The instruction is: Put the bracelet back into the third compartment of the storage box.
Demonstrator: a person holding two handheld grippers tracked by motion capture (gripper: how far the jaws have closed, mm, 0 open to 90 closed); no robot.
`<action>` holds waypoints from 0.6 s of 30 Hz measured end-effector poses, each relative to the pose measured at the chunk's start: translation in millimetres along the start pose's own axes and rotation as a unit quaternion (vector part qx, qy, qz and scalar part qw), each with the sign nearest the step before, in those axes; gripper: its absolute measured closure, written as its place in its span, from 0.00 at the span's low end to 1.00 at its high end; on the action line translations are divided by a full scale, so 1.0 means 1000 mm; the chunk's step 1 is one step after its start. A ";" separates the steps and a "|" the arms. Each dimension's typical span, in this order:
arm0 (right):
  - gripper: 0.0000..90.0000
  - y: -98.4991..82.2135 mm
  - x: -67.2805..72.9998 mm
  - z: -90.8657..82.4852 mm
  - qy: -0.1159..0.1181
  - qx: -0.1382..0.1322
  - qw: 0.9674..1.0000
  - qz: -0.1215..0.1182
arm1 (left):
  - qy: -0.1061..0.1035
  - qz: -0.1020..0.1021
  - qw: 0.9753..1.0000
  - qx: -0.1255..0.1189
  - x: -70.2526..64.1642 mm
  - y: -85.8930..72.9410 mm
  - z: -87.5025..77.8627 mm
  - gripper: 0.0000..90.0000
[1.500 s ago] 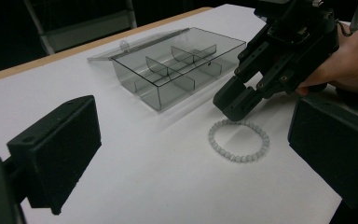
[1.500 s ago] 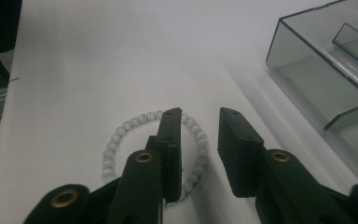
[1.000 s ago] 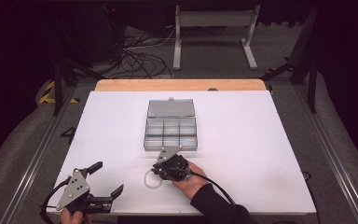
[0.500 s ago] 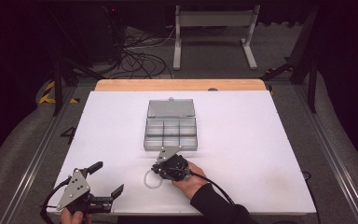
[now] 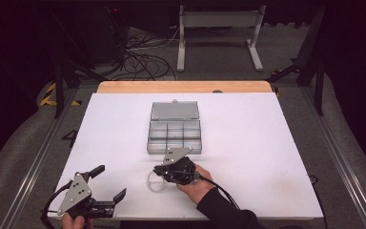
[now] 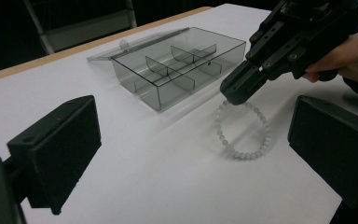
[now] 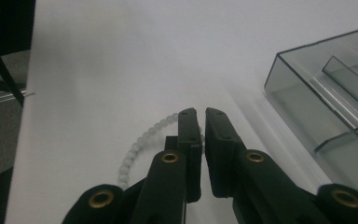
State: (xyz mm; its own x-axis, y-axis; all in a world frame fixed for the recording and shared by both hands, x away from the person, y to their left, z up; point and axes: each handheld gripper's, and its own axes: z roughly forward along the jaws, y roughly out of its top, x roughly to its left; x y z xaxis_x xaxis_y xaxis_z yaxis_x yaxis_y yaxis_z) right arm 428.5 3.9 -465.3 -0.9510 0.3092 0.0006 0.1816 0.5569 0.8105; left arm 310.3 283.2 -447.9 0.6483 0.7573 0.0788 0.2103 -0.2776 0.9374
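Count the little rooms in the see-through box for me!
6. The clear grey plastic box has two rows of three: one row nearer its open lid, one nearer the white bead bracelet.

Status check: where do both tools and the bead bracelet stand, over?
Right tool shut on the pale bead bracelet lying on the white table. Left tool open, apart. Clear plastic compartment box open; path unobstructed.
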 end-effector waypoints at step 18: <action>0.95 0.019 0.004 -0.029 0.002 -0.038 0.999 -0.018 | -0.001 -0.002 1.000 0.000 0.000 0.000 0.000 0.03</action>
State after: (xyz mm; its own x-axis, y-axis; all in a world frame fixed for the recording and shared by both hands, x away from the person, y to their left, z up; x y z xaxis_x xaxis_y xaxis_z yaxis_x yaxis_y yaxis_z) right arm 420.8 -7.2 -433.0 -0.9575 0.2872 -0.0276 0.1278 0.5080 0.8518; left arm 309.9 283.1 -447.8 0.6485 0.7575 0.0748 0.2125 -0.2745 0.9378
